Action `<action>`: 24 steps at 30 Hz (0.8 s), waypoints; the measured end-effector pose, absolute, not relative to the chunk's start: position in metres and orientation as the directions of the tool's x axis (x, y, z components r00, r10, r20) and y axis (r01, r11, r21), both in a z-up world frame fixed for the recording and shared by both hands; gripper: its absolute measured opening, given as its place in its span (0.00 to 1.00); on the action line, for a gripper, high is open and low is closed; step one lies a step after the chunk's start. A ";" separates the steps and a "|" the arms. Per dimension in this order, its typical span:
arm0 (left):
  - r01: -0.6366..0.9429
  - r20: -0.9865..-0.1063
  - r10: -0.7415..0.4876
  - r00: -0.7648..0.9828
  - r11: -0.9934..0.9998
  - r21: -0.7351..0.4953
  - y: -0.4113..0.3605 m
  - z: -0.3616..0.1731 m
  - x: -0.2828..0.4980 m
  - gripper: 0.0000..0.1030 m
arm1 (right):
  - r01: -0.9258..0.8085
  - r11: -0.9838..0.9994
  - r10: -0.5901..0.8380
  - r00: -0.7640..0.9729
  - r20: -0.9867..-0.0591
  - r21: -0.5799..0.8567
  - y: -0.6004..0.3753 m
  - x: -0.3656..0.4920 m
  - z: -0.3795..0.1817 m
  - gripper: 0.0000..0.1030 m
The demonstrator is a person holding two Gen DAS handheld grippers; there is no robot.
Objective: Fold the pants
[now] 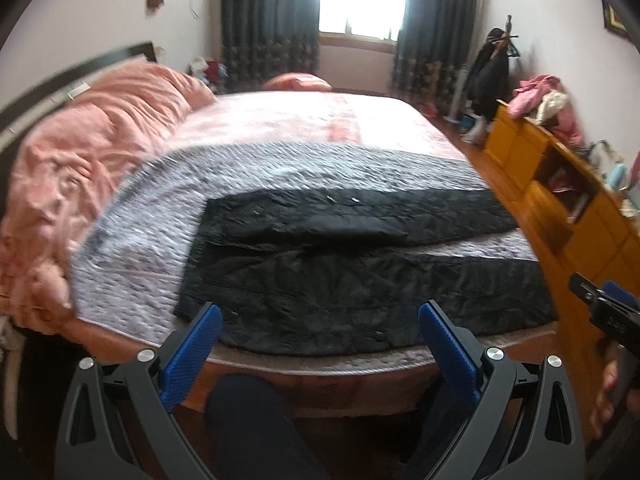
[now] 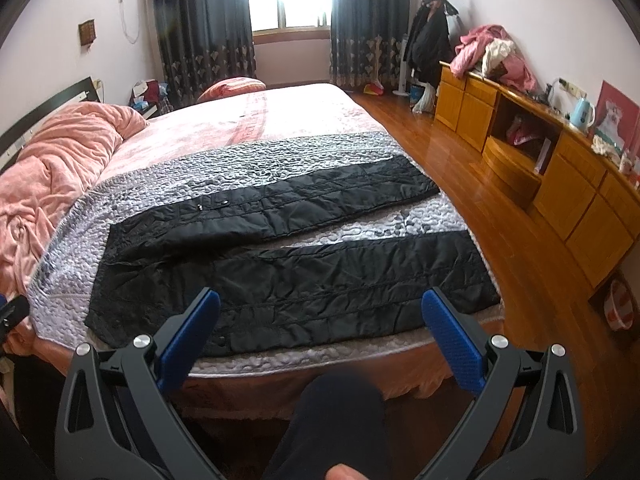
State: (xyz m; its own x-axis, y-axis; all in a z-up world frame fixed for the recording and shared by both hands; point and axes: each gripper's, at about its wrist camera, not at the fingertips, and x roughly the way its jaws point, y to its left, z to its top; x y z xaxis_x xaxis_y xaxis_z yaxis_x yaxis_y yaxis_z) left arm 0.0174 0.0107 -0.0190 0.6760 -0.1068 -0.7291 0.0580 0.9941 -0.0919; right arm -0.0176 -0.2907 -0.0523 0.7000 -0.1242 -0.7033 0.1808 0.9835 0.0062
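Black quilted pants [image 1: 340, 276] [image 2: 280, 272] lie spread flat on the near end of the bed, waistband at the left, both legs running to the right with a strip of bedspread between them. My left gripper [image 1: 320, 316] hangs open above the bed's near edge, over the waist end of the near leg, nothing between its blue pads. My right gripper [image 2: 320, 304] is also open, held above the near leg's middle and empty. The right gripper's tip [image 1: 600, 300] shows at the right edge of the left wrist view.
A grey quilted bedspread [image 2: 240, 168] covers the bed, with a bunched pink duvet [image 2: 60, 160] at the left. A yellow wooden cabinet [image 2: 560, 176] lines the right wall across a strip of wooden floor [image 2: 460, 160]. A person's dark-clad knee [image 2: 340, 420] is below the grippers.
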 end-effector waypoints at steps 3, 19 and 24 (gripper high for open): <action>0.069 -0.731 -0.233 0.642 0.966 -0.248 0.039 -0.051 0.030 0.96 | 0.162 0.987 -0.108 0.694 -0.712 0.008 -0.304 -0.003 -0.073 0.98; -0.460 -0.802 -0.347 0.487 0.678 -0.573 0.306 -0.264 0.122 0.54 | 0.216 0.908 0.207 0.511 -0.834 0.358 -0.389 0.043 -0.213 0.68; -0.516 -0.794 -0.388 0.469 0.609 -0.602 0.315 -0.290 0.141 0.81 | 0.275 0.862 0.252 0.496 -0.831 0.425 -0.399 0.041 -0.236 0.83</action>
State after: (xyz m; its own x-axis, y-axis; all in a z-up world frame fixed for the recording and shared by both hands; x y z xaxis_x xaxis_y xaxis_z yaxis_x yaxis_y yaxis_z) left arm 0.1405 0.3146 -0.2899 0.4688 -0.3878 -0.7936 -0.5158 0.6092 -0.6023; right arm 0.0409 -0.3994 -0.2363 0.4959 0.2518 -0.8311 0.2748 0.8624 0.4253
